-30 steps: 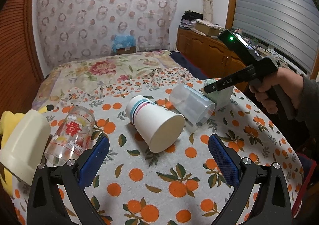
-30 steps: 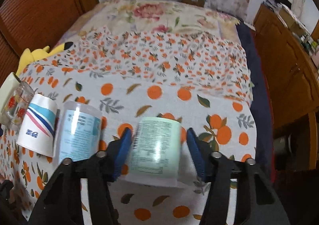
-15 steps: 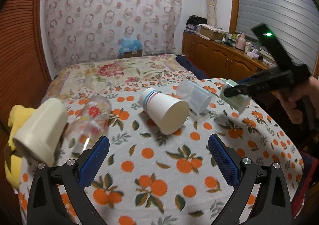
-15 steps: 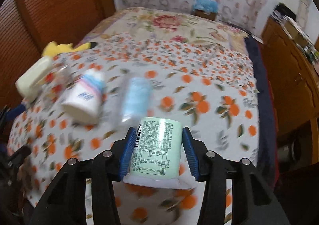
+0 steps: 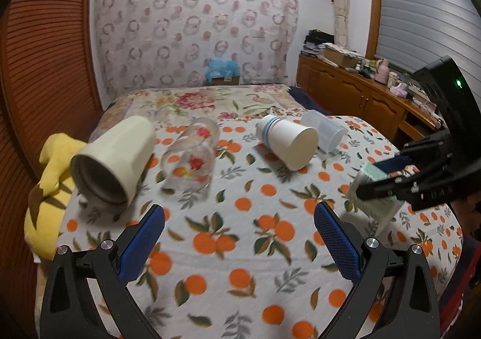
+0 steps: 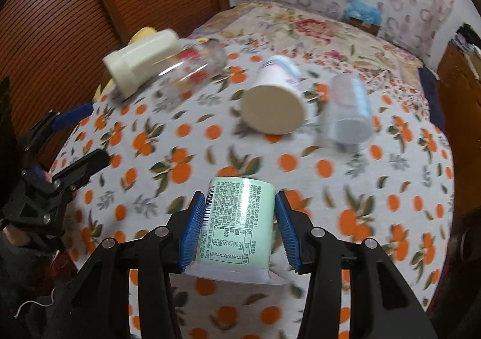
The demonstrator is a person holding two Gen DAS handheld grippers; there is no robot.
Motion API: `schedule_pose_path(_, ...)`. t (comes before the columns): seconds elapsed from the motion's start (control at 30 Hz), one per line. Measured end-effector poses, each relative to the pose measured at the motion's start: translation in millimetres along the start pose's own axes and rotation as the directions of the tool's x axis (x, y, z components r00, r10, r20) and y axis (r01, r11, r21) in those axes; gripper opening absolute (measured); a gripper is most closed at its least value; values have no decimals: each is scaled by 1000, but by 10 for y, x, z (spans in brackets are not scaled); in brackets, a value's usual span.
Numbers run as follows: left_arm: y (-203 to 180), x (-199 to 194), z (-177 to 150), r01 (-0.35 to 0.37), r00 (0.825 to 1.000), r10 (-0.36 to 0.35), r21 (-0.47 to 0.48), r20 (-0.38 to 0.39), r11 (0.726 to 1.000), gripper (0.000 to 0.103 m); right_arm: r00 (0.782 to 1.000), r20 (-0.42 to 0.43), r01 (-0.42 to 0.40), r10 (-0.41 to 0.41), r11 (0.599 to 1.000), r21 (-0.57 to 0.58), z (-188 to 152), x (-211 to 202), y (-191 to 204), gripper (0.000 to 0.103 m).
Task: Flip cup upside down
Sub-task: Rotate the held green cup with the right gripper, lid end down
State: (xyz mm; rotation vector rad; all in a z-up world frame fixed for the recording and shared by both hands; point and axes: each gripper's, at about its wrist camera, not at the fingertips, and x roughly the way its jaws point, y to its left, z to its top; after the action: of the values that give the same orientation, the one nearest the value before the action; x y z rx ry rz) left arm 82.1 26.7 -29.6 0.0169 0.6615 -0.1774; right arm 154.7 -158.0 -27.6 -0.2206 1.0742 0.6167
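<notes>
This is a bedroom in someone's home. A bed with a flowered quilt stands just past the tabletop, which wears a cloth printed with oranges and leaves. A patterned fabric hanging covers the far wall. Along the right side runs a low wooden sideboard heaped with papers, boxes and small bottles, under a window with a slatted blind. Ribbed wooden panelling closes the left side, and a yellow plush toy slumps at the tabletop's edge.
</notes>
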Motion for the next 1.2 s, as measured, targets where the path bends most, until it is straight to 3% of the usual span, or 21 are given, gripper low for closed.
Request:
schedule_pose_path(0.4, 187, -39, -71, -23, 1000, 22, -35, -15, 999, 95, 1000, -25, 16, -15, 1000, 18, 17, 245, 116, 53)
schedule_pose_path(0.5, 184, -35, -59, -16, 1000, 15, -48, -26, 999, 95, 1000, -2, 13, -12, 999, 33, 16, 224, 77, 59)
schedule_pose_path(0.63, 135, -18, -12, -10, 999, 9, -42, -38, 999, 95, 998, 61, 4, -6, 999, 45, 1, 67, 25, 62)
schedule_pose_path(0.9, -175, 62, 170, 40, 996, -42, -18, -79, 999, 95, 973, 213, 67, -84, 994, 87, -323, -348, -180, 62)
schedule_pose_path(1.2, -698, 398, 354, 98, 972, -95, 6, -215, 995, 79, 942, 311, 69, -123, 981, 179, -857, -570, -495, 62)
